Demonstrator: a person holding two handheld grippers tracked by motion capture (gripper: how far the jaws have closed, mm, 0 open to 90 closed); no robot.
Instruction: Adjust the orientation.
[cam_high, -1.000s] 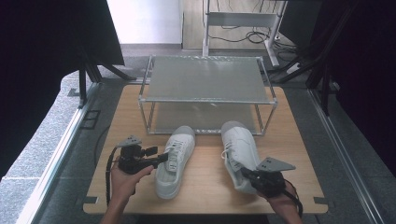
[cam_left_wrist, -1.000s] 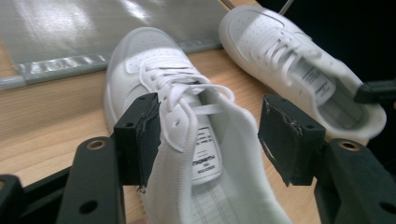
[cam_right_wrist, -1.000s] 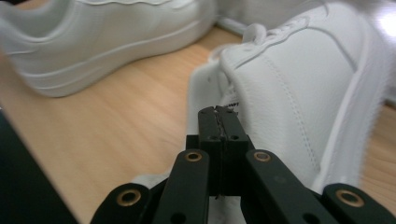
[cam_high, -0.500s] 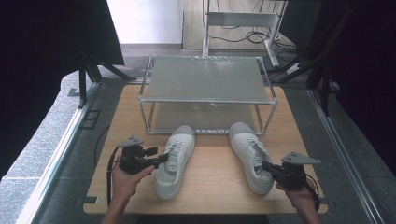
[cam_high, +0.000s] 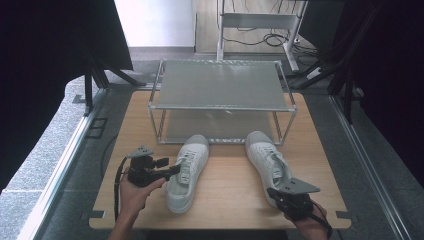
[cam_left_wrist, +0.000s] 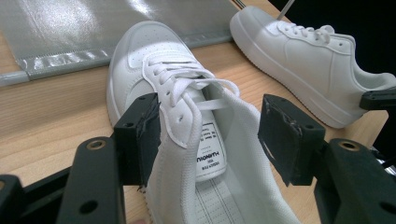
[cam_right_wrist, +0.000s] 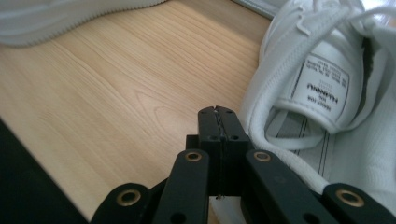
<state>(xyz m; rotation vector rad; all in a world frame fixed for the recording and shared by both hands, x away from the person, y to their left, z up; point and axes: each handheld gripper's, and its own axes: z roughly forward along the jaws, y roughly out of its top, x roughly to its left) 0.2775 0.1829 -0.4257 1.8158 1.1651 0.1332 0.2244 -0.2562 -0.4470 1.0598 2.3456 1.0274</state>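
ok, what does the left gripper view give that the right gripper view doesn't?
Left gripper view: left gripper open, jaws straddling the collar of the left shoe; the right shoe in full side profile; the rack shelf. Right gripper view: right gripper shut, nothing between its jaws, beside the right shoe's opening. Both: the two white shoes, a tongue label, the wooden table.

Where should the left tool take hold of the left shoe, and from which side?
Grip the collar wall of the left shoe beside the laces, coming from the heel end. The shoe lies flat, toe toward the rack, its opening facing the left tool, whose open jaws straddle that wall. A thin upright edge probably suits a pinch better than the rounded toe.
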